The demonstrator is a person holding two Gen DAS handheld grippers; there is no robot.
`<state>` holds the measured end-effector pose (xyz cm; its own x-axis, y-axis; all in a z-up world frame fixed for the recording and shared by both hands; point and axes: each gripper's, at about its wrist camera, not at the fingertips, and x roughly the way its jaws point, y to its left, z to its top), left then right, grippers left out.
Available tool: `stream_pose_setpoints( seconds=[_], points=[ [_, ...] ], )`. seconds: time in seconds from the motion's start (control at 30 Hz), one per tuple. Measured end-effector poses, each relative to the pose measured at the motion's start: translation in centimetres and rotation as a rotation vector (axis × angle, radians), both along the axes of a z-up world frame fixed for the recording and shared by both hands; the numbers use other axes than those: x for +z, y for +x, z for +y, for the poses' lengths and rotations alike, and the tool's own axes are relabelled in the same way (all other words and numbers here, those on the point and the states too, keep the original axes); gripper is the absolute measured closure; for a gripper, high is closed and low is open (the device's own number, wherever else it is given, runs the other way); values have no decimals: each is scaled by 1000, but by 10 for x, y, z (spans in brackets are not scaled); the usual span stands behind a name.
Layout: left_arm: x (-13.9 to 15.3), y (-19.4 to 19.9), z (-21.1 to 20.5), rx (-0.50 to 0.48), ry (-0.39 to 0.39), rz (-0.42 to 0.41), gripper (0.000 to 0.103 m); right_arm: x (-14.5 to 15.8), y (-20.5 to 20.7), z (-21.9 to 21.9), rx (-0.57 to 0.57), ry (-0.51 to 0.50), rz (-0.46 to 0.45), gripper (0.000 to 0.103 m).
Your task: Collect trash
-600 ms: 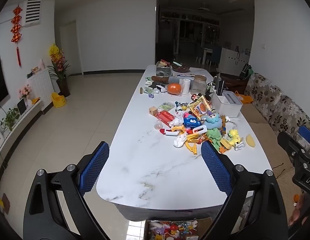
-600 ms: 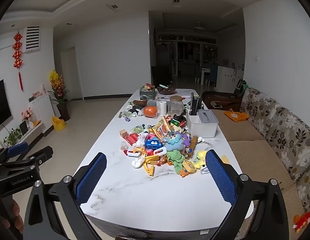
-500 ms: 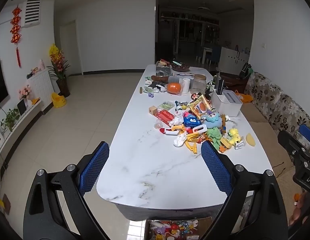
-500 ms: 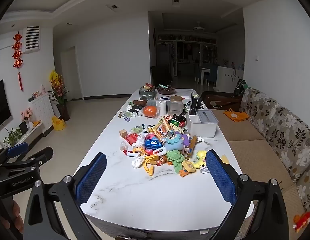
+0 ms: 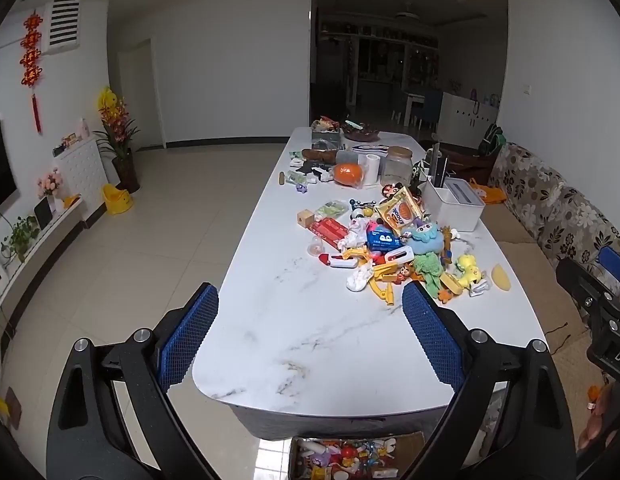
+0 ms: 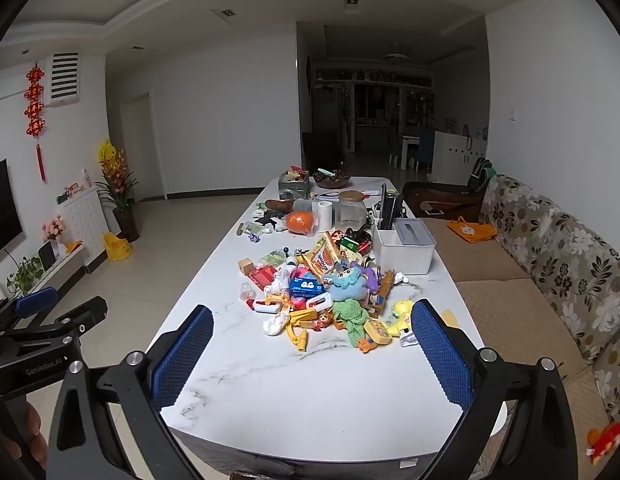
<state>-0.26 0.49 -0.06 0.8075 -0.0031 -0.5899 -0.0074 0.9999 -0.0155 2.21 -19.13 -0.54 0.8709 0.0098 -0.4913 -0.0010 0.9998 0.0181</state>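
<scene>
Trash, like the snack packet (image 6: 324, 257), lies mixed with toys (image 6: 346, 284) mid-counter (image 6: 310, 392). Both grippers (image 5: 310, 336) (image 6: 312, 354) hover released at its near end; pick wrappers singly, leaving toys.

Dim, sharp, edge-warped fisheye views

Glossy white marble-look table (image 5: 318, 344)

Both wrist cams look down table (image 5: 310, 340) (image 6: 310, 392) lengthwise from near end, sharing clutter pile (image 5: 394, 248) (image 6: 330, 296).
</scene>
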Motion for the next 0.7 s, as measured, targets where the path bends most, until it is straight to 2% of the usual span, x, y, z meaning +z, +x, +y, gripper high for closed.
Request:
stream_pose_setpoints(
  seconds=[0.7],
  points=[
    [1,-7,0,3,0,-2,12,0,2,2,-1,-4,1,5]
  ],
)
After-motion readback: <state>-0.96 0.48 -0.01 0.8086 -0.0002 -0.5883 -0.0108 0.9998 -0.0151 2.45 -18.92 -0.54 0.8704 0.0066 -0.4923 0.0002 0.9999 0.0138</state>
